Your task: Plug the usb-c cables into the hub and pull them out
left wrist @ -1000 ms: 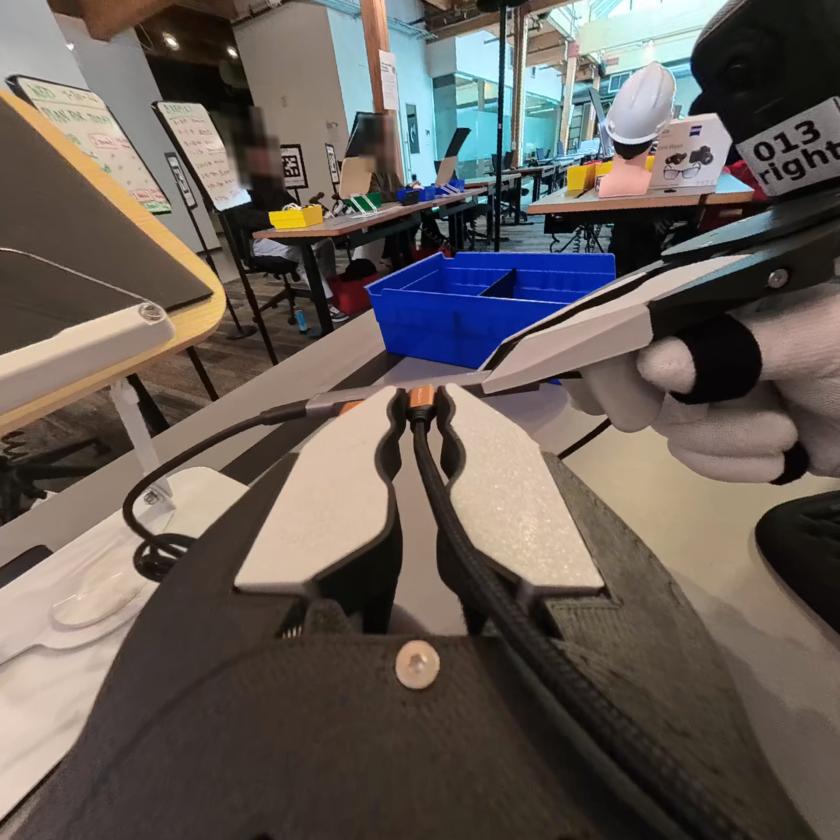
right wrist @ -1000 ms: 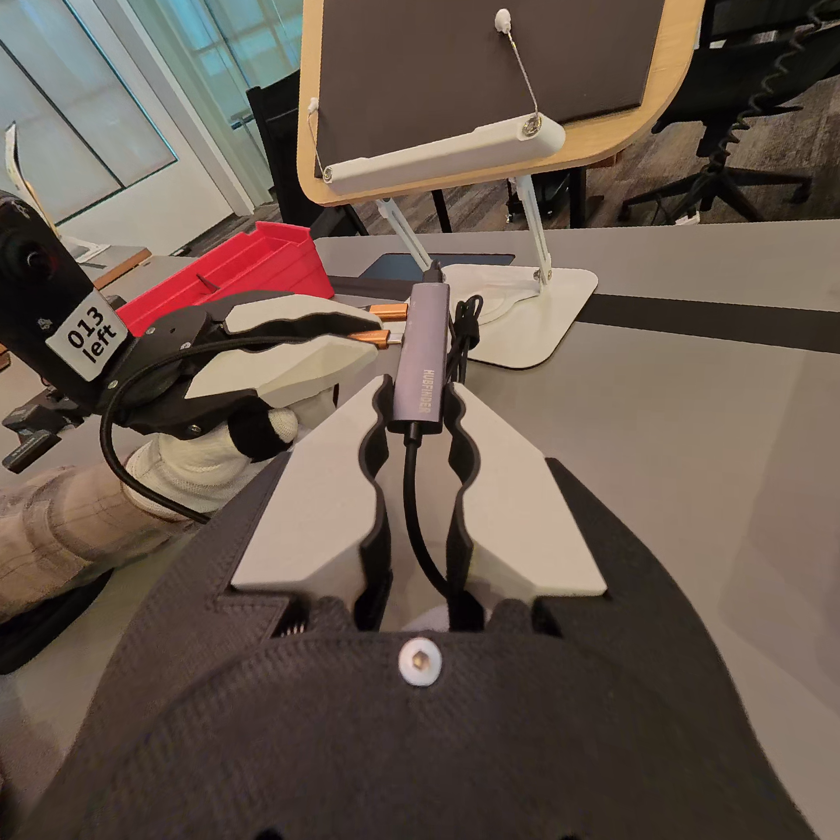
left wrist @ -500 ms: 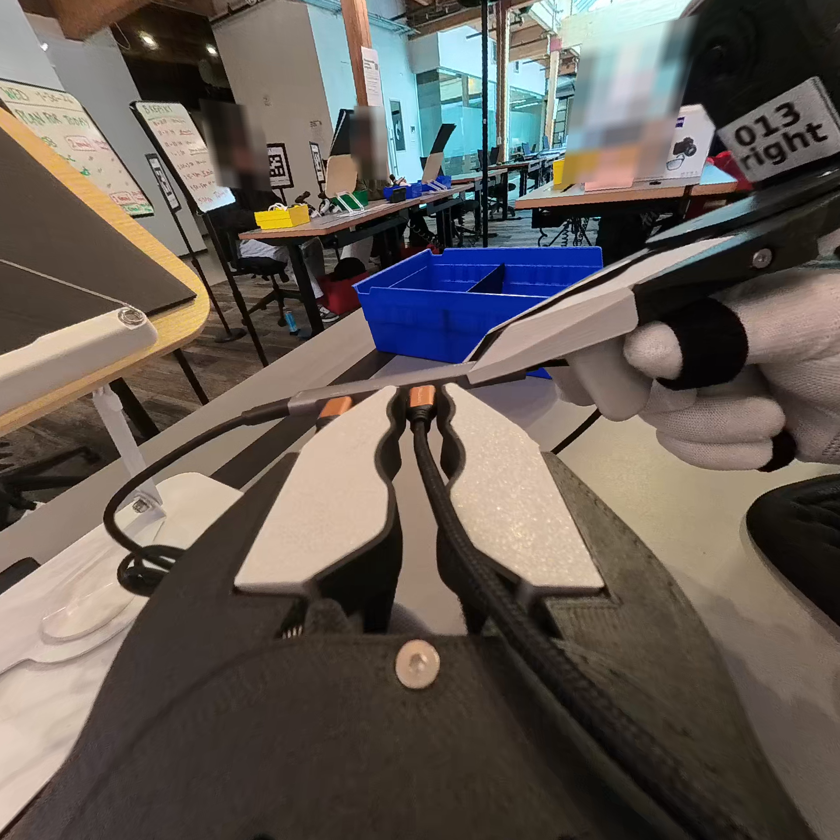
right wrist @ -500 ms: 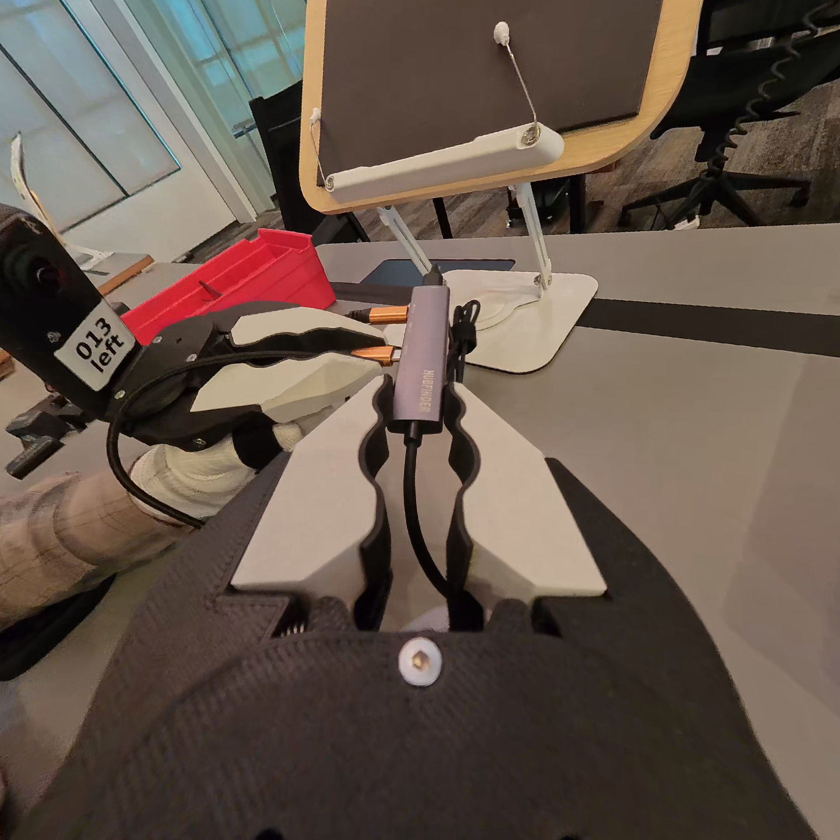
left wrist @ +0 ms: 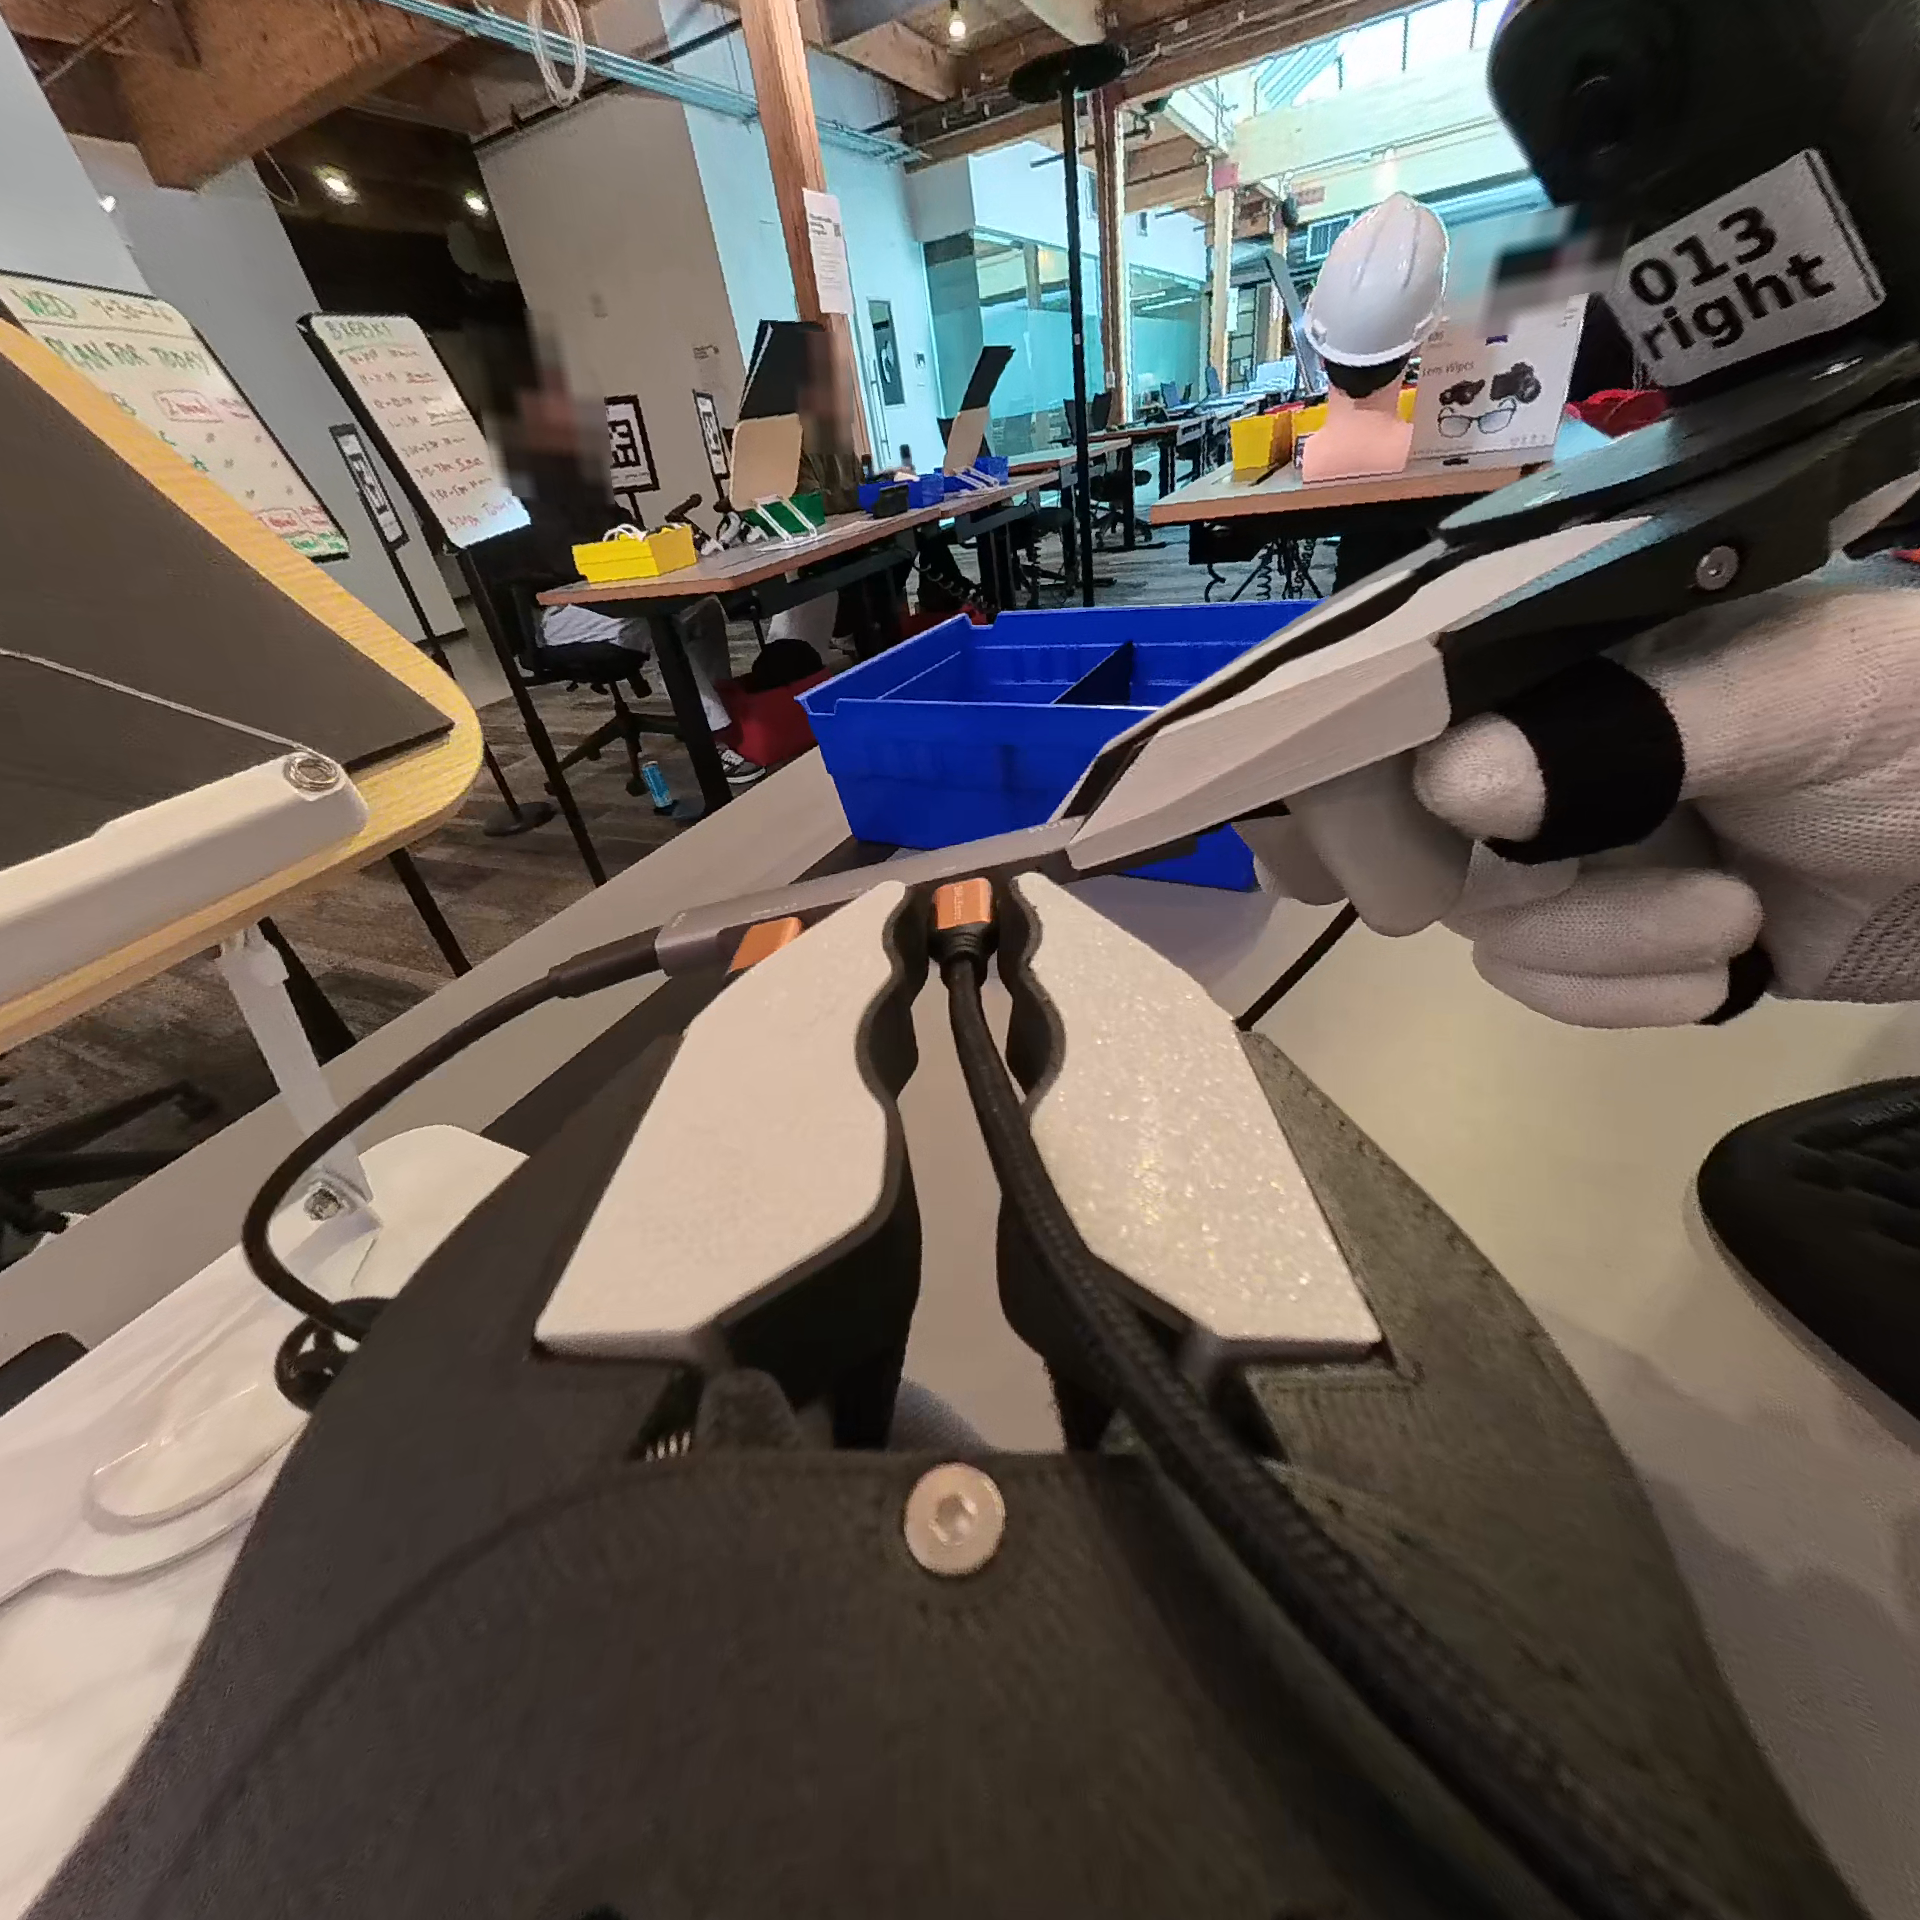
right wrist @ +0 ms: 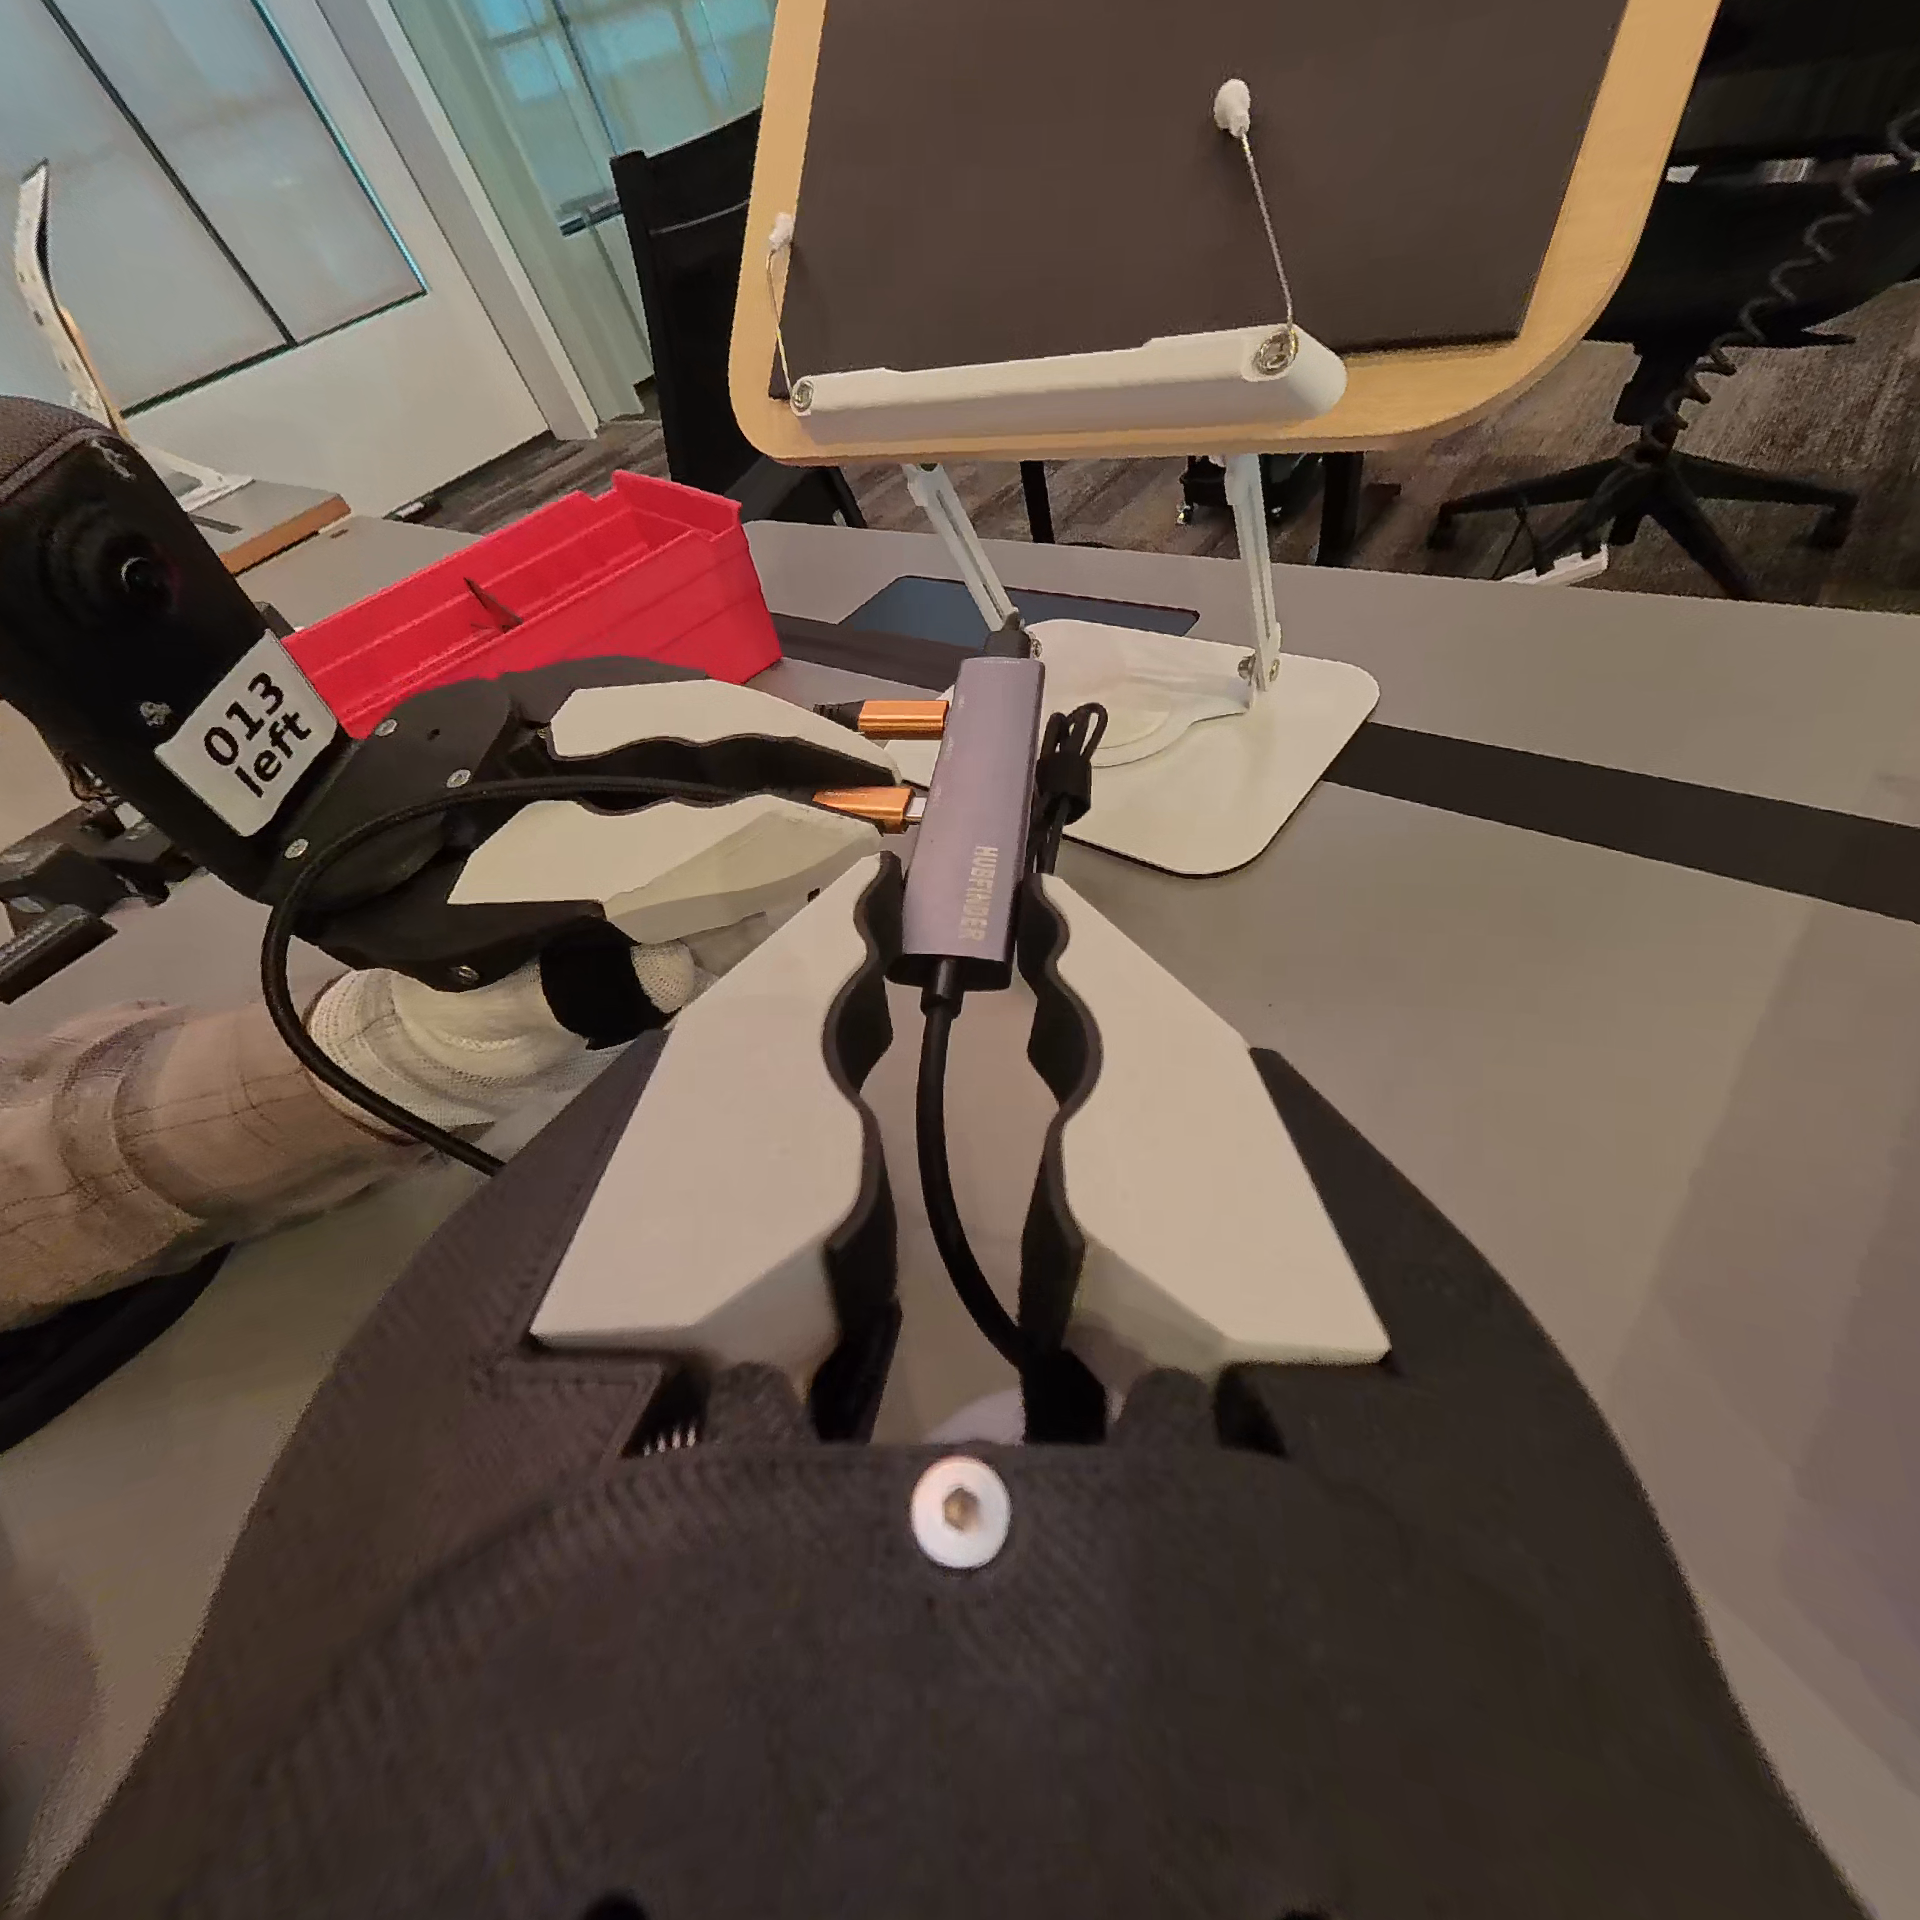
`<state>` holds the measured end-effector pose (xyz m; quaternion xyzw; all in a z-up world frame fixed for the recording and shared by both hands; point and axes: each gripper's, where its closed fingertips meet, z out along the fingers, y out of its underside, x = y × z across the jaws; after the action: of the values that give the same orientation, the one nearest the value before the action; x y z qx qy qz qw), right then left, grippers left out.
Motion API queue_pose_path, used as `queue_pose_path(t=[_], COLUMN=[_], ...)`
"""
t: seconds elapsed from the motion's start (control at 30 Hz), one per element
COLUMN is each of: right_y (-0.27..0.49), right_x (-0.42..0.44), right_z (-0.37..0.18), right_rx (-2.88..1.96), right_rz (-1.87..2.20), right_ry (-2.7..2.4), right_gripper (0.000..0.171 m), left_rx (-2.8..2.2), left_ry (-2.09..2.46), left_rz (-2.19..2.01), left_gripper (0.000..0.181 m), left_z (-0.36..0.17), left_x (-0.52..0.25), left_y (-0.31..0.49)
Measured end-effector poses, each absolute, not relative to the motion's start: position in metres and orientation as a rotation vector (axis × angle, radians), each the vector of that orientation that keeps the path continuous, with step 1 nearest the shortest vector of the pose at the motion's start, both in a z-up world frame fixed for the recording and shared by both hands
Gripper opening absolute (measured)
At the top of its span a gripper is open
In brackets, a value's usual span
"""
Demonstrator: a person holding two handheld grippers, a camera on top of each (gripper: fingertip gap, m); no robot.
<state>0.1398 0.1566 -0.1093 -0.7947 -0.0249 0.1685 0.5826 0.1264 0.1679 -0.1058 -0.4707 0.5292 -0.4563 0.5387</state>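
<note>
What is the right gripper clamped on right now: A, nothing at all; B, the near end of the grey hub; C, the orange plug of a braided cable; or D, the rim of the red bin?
B: in the right wrist view the right gripper has its fingers closed on the near end of the grey hub, while the left gripper holds the orange-plugged cable at the hub's side.

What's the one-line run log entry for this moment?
left gripper: shut on orange-tipped braided cable | right gripper: shut on grey slim hub | plug at port
</note>
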Motion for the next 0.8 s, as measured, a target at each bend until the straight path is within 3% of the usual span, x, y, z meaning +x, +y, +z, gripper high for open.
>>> queue_pose_path(t=[0.8], right_y=[0.157], right_x=[0.128], right_z=[-0.091], right_rx=[-1.803], right_rz=[0.318], right_ry=[-0.133], right_gripper=[0.021], left_rx=[-1.053], left_ry=[1.142], left_rz=[-1.154], left_gripper=[0.014], left_z=[-0.089], left_x=[0.121], left_y=[0.169])
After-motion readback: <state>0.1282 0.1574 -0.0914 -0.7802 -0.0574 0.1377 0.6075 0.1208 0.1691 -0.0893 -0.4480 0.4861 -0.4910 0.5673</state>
